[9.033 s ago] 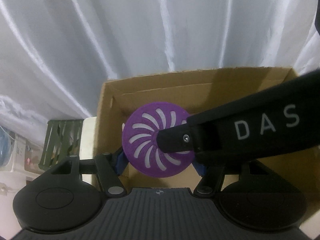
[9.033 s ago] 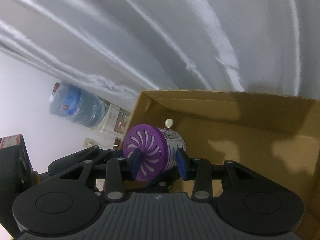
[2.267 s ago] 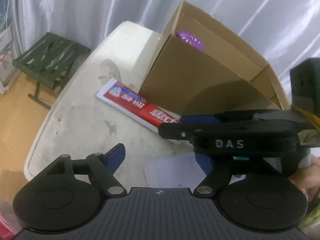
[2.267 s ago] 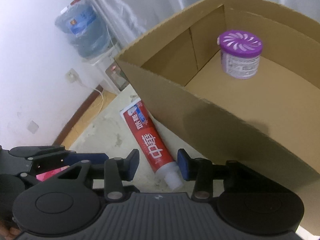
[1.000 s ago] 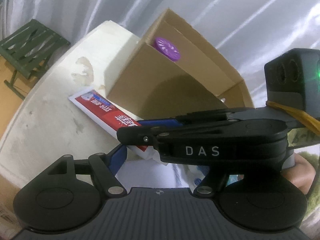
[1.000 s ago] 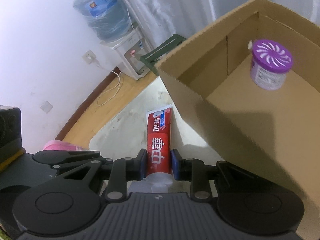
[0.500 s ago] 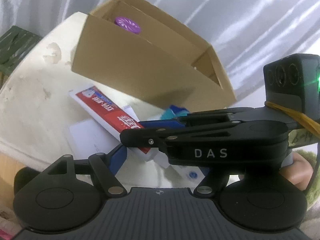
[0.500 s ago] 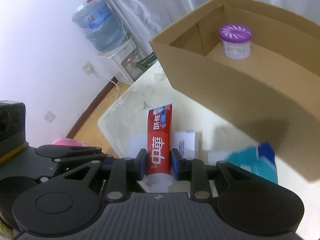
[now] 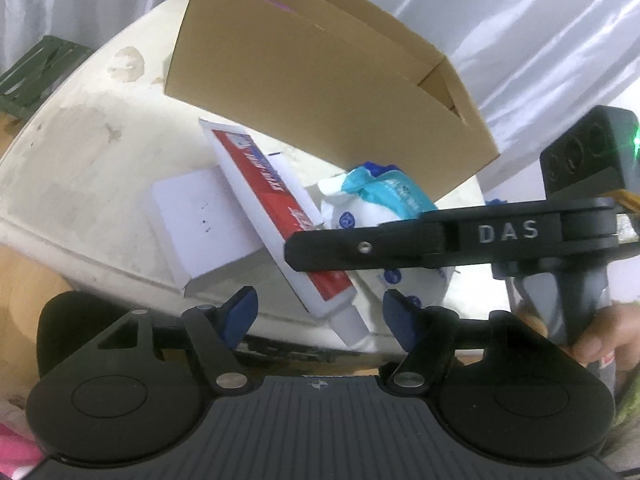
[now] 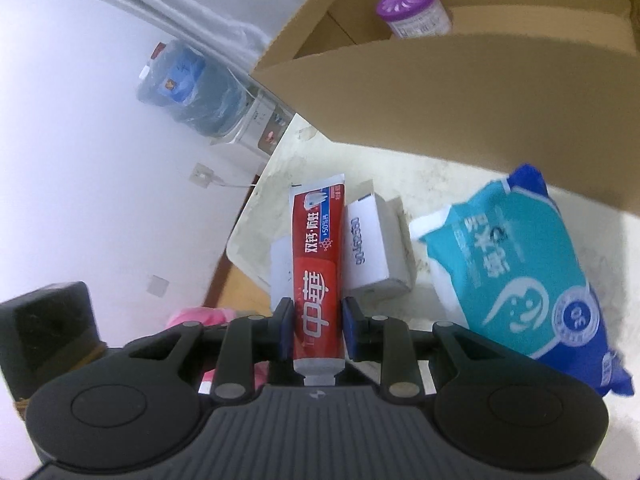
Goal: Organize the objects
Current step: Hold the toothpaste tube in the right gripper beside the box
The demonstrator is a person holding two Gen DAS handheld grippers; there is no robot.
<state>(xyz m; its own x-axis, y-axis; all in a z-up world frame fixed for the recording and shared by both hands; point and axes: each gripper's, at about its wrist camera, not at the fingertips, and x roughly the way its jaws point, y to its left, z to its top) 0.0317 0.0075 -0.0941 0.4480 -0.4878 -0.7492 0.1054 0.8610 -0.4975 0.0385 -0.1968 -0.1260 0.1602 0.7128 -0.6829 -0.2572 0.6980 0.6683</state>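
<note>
1. Clearly, in the left wrist view, the left gripper (image 9: 318,314) had just been closing; its jaws stood apart at lower centre, the toothpaste tube (image 9: 276,220) passing between them untouched. "DAS" marked the right gripper (image 9: 320,246) crossing mid-frame.
2. Right wrist view: jaws clamped the tube near its cap at lower centre. Gripped so far back, it might sag or snag the cardboard box (image 10: 460,92) wall.

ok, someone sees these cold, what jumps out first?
The red toothpaste tube, clamped near its cap end in the right gripper above the table's edge. Behind it, the cardboard box holds a purple-lidded jar; a teal wipes pack lies right of the tube.
</note>
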